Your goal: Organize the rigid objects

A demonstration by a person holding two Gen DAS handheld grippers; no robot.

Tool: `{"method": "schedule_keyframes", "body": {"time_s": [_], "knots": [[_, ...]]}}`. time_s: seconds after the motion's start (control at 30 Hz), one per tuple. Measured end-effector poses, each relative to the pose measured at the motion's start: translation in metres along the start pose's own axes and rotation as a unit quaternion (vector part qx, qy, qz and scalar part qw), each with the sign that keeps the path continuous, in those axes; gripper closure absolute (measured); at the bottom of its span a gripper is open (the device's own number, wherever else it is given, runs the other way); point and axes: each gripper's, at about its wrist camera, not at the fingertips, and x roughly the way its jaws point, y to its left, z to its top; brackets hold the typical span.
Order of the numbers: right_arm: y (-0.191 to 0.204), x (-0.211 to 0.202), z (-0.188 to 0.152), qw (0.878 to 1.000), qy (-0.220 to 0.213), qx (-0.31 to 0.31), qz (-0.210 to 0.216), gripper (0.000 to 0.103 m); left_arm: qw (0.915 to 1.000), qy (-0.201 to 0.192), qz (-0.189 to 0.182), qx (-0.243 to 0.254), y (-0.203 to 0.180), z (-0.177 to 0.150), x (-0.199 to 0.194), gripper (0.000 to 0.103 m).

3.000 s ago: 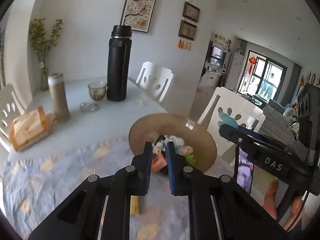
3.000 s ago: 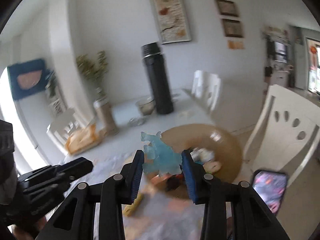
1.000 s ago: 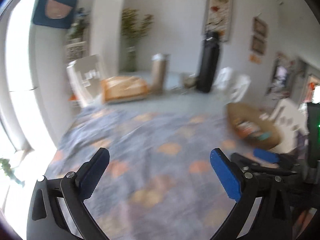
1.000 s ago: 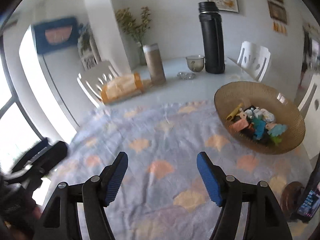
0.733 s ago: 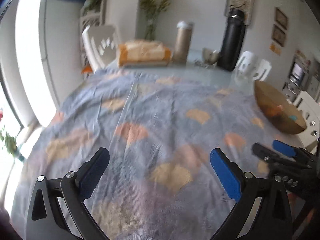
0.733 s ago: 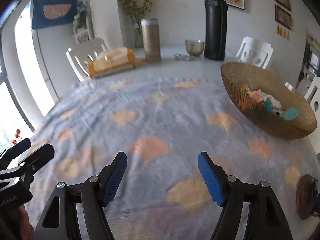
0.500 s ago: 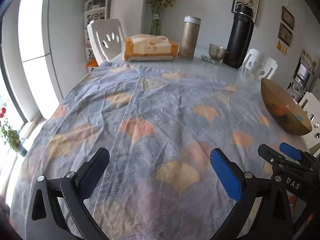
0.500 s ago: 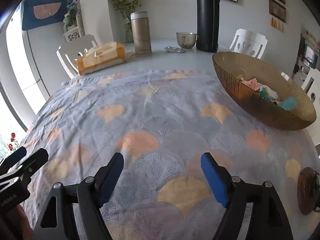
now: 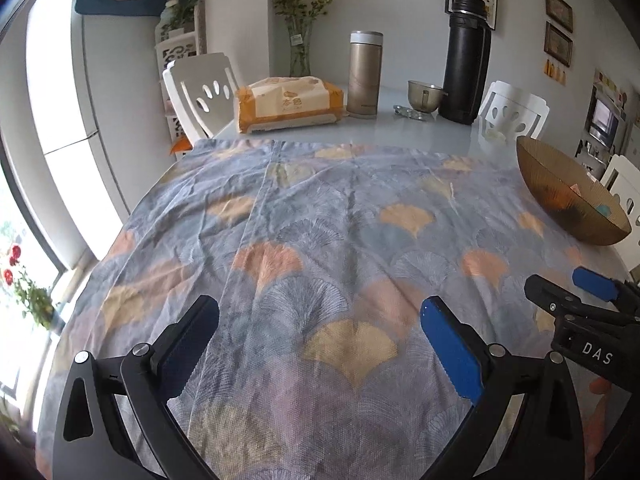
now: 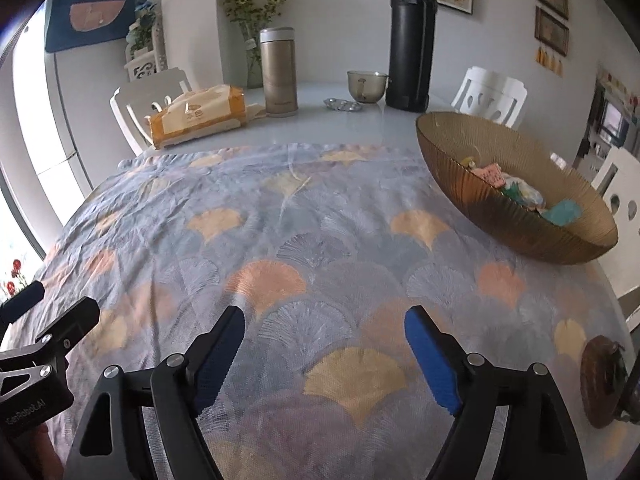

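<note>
Both grippers pulled back from bowl point(image 10: 500, 200) | left gripper point(image 9: 320, 344), right gripper point(image 10: 324, 344) level, jaws spread, seemingly empty

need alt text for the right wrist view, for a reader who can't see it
The right gripper hangs open and empty over a patterned tablecloth, with an amber bowl of small toys to its right. At the far end stand a black flask, a gold flask and a tissue pack.
</note>
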Motion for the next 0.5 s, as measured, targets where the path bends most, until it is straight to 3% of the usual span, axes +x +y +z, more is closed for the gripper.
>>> {"method": "schedule_keyframes", "body": {"time_s": [0.5], "knots": [[-0.0049,0.0047,-0.0009,1.0,0.016,0.011,-0.009,0.022,0.9999,0.012,-0.003,-0.004,0.0007,-0.0001,0.0035,0.002]]}}
